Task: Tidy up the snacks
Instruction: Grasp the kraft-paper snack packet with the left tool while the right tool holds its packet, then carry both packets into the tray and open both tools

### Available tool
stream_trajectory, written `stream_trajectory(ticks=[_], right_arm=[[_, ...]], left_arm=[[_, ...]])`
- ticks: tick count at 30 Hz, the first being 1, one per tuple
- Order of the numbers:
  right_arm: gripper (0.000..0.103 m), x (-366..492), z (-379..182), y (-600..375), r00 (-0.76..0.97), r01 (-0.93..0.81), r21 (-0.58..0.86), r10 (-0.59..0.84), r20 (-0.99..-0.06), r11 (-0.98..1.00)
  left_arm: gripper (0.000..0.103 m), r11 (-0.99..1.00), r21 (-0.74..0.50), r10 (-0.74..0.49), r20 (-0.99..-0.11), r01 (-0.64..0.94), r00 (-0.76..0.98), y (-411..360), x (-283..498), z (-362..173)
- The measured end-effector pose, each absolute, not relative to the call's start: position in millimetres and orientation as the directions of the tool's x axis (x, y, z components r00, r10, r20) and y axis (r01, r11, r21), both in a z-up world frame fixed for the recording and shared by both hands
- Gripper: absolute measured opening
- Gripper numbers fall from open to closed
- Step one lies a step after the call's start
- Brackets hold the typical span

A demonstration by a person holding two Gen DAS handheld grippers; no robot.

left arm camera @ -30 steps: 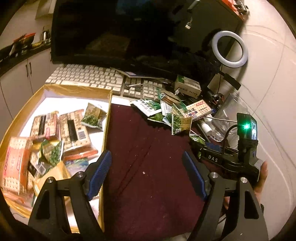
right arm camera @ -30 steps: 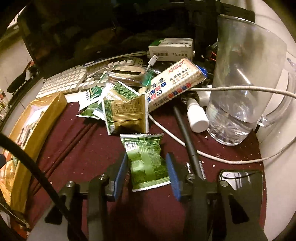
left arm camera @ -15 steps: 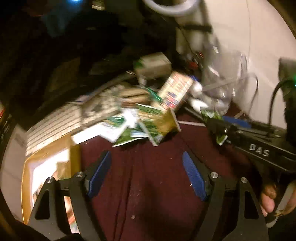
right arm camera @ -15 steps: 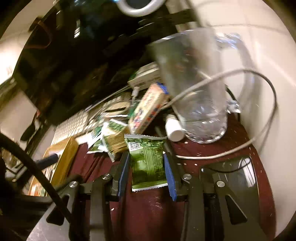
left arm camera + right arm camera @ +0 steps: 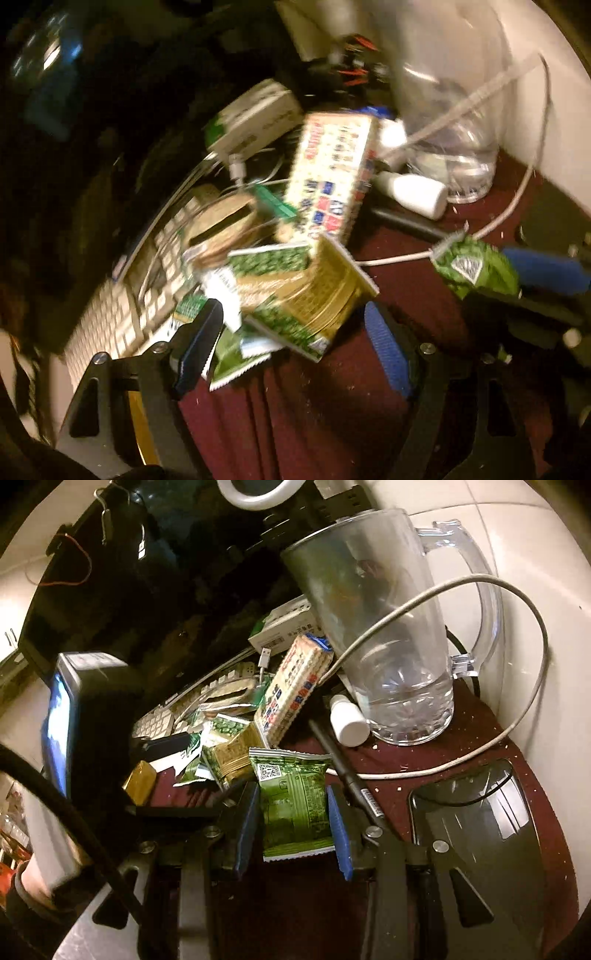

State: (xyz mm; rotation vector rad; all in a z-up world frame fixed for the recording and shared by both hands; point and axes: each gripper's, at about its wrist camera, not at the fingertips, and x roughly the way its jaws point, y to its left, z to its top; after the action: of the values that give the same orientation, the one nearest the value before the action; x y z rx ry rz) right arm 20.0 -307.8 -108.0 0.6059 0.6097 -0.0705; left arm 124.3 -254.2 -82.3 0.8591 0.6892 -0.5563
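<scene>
- At the bottom centre of the right wrist view, the right gripper [image 5: 291, 827] has its blue fingers [image 5: 246, 827] clamped on a green snack packet [image 5: 291, 805], one pad on each long edge
- In the same view the packet sits just below the snack pile [image 5: 236, 746], which lies on the dark red table [image 5: 399, 790] at frame centre, against a white keyboard [image 5: 155, 722]
- Judged from this, the step in hand is carrying one picked packet away while the other gripper goes for the next
- In the left wrist view the left gripper [image 5: 295, 343] has its fingers [image 5: 388, 354] wide apart and empty, straddling the near edge of a gold-and-green packet [image 5: 314, 291] at lower centre
- The next move probably calls for lowering those fingers around that packet and closing on it without catching the loose wrappers beneath
- Only the right wrist view shows the whole clear jug [image 5: 388, 638] at upper right, the cable looped round it, and a ring light at the top edge
- Only the left wrist view shows the held packet from the side, at mid right, crumpled in the right gripper; this frame is blurred
- A sliver of a gold box [image 5: 138, 428] shows at lower left there; whether it is the packets' destination I cannot tell
</scene>
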Motion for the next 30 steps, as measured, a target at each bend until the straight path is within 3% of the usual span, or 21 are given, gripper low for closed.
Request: stream_trajectory(ticks=[2, 5, 6, 7, 10, 18, 23, 30], right_arm=[[0.037, 20.3, -111.3, -313.2, 0.821, 0.243, 0.539, 0.126, -0.558, 0.806], [0.037, 18.5, -112.9, -317.8, 0.822, 0.242, 0.557, 0.137, -0.553, 0.794], [0.037, 17.4, -112.5, -318.1, 0.823, 0.238, 0.558, 0.140, -0.550, 0.795], [0.037, 16.9, -111.9, -317.9, 0.825, 0.237, 0.553, 0.136, -0.549, 0.799], [0.037, 14.2, -110.9, -316.9, 0.827, 0.228, 0.551, 0.139, -0.545, 0.803], [0.037, 11.8, -108.2, -307.5, 0.825, 0.187, 0.521, 0.154, -0.543, 0.833], [0.037, 14.1, -106.2, -299.1, 0.817, 0.107, 0.511, 0.218, -0.534, 0.853], [0.037, 14.6, -97.7, -275.9, 0.802, -0.047, 0.501, 0.332, -0.496, 0.864]], left_arm=[[0.064, 0.505, 0.520, -0.135, -0.740, 0.689, 0.658, -262.0, 123.7, -93.0], [0.055, 0.528, 0.508, -0.124, -0.747, 0.681, 0.653, -261.6, 119.5, -90.0], [0.045, 0.547, 0.469, -0.144, -0.764, 0.694, 0.629, -258.6, 117.7, -85.9], [0.043, 0.566, 0.439, -0.158, -0.773, 0.698, 0.614, -254.7, 115.6, -82.0], [0.041, 0.611, 0.389, -0.165, -0.789, 0.689, 0.592, -243.6, 109.3, -77.2], [0.040, 0.782, 0.090, -0.238, -0.871, 0.617, 0.429, -184.4, 87.0, -69.8], [0.040, 0.863, -0.130, -0.366, -0.828, 0.489, 0.425, -142.7, 50.0, -59.9], [0.040, 0.895, -0.149, -0.370, -0.776, 0.421, 0.512, -100.0, 31.7, -39.7]])
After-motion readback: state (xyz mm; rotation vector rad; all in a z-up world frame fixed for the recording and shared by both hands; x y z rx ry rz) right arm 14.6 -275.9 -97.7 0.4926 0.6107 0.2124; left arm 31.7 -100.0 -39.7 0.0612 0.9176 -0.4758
